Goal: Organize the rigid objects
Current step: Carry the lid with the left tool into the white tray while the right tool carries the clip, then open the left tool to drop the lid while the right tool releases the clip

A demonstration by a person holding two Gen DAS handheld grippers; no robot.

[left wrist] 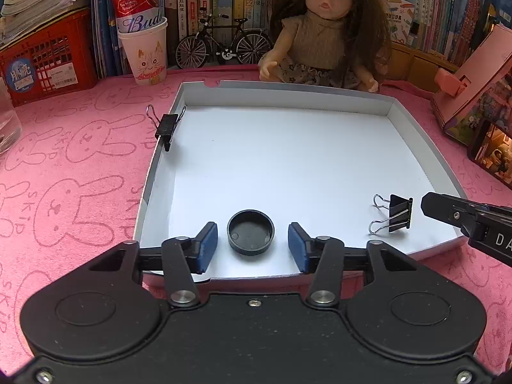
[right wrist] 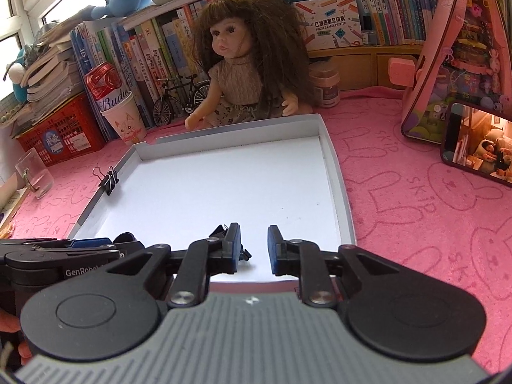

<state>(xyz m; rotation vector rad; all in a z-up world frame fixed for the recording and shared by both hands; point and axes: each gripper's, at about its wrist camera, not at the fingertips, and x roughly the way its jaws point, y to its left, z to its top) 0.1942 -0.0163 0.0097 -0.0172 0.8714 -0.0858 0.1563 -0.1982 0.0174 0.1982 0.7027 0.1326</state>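
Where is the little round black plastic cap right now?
In the left wrist view, the round black plastic cap lies open side up on the white cardboard tray's floor near its front edge, between the open left gripper's blue pads, touching neither.

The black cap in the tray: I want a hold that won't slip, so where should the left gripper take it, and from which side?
Grip the black cap across its round outer wall, coming straight forward and down from the near edge of the tray. It lies flat, open side up, already centred between the open left gripper fingers, so closing across its widest part should probably hold.
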